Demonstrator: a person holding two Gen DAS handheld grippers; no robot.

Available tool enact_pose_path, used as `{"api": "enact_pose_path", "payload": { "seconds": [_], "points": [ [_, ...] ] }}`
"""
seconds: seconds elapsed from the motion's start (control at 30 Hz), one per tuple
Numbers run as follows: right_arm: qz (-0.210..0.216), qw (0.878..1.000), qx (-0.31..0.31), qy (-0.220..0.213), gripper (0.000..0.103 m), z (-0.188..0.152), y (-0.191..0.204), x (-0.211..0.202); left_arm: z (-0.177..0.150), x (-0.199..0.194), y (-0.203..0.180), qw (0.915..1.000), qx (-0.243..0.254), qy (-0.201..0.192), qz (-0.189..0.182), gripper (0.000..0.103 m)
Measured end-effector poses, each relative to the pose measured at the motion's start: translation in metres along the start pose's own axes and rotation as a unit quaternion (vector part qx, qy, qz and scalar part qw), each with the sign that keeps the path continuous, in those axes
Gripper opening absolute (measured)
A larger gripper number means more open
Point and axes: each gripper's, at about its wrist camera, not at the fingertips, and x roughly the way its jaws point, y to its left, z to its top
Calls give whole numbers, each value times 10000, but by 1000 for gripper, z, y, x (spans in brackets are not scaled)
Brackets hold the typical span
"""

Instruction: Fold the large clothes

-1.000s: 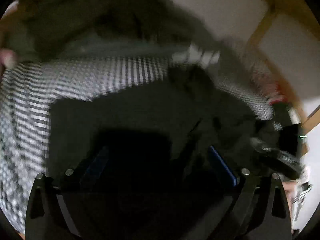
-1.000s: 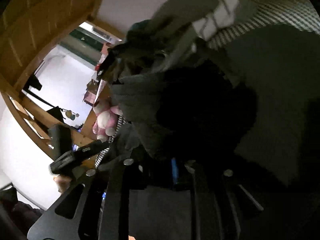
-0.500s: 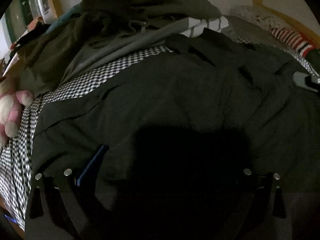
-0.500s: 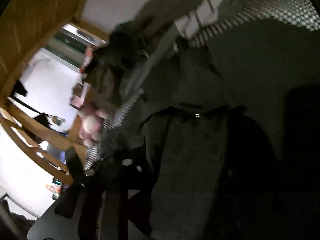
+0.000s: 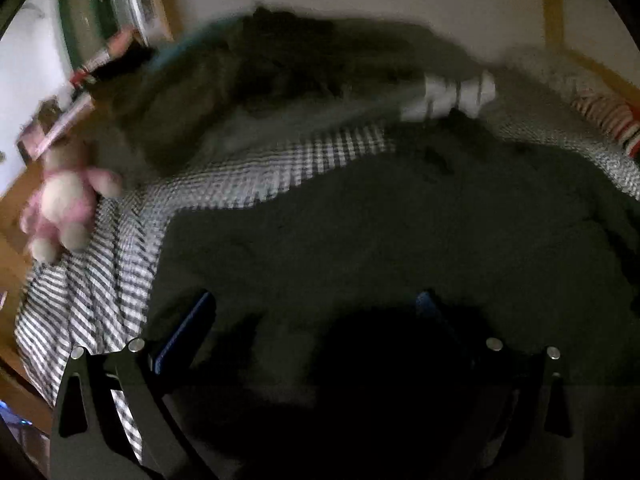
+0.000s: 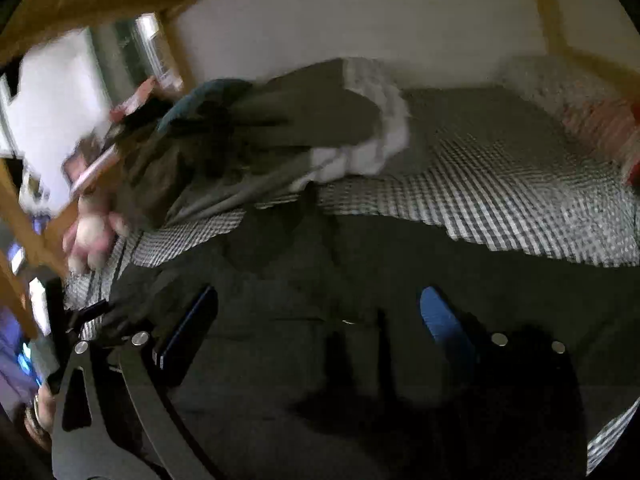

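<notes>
Looking along the left hand-held gripper [image 5: 312, 312], its blue-padded fingers stand apart with nothing pinched, hovering low over a large dark green-grey cloth garment [image 5: 400, 224] spread just ahead of and beneath them on a black-and-white checked bed cover [image 5: 100, 280]. Beyond the garment lies a heap of unfolded dark clothes [image 5: 260, 76], and to the left of it a pink and white plush toy [image 5: 64, 204]. From the right hand-held gripper [image 6: 320, 312], the jaws have just been opening and now stand wide, nothing between them; the same dark garment [image 6: 360, 264] lies directly below and ahead, with the checked cover [image 6: 520, 208] beyond it to the right. This looks like the moment just after a fold was laid and let go. Next, I would judge, each gripper needs a fresh edge to pinch, low and flat, for another fold.
</notes>
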Motion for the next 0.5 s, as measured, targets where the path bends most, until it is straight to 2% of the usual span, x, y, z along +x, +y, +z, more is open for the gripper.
{"api": "enact_pose_path", "payload": {
  "seconds": [0.03, 0.07, 0.1, 0.13, 0.17, 0.2, 0.27, 0.33, 0.37, 0.43, 0.5],
  "points": [
    [-134, 9989, -405, 190, 100, -1, 21, 12, -3, 20, -8, 9989, 173, 420, -134, 99],
    [-419, 9955, -749, 397, 100, -7, 40, 30, -10, 32, -16, 9987, 272, 436, -27, 99],
    [-640, 9920, -923, 575, 100, -13, 51, 47, -18, 28, -20, 9996, 235, 57, 143, 99],
    [-806, 9863, -1122, 902, 100, -25, 60, 71, -21, 26, -22, 9995, 225, -8, 227, 99],
    [-979, 9763, -1321, 1407, 100, -42, 63, 98, -24, 23, -24, 9992, 214, -15, 326, 99],
    [-1168, 9660, -1531, 1723, 100, -58, 60, 118, -23, 19, -24, 9993, 193, 33, 325, 99],
    [-900, 9748, -1371, 1513, 100, -65, 43, 121, -21, 6, -16, 9997, -48, 46, 217, 98],
    [-714, 9771, -1271, 1553, 100, -62, 35, 121, -23, -2, -5, 9979, -396, -167, 491, 98],
    [-693, 9779, -1237, 1534, 100, -60, 35, 119, -24, 2, 3, 9956, -662, -152, 640, 98],
    [-555, 9811, -938, 1597, 100, -57, 35, 109, -28, 24, 1, 9956, -652, 134, 665, 99],
    [-328, 9832, -955, 1519, 100, -55, 43, 99, -31, 26, -6, 9946, -514, -133, 896, 99]
  ]
}}
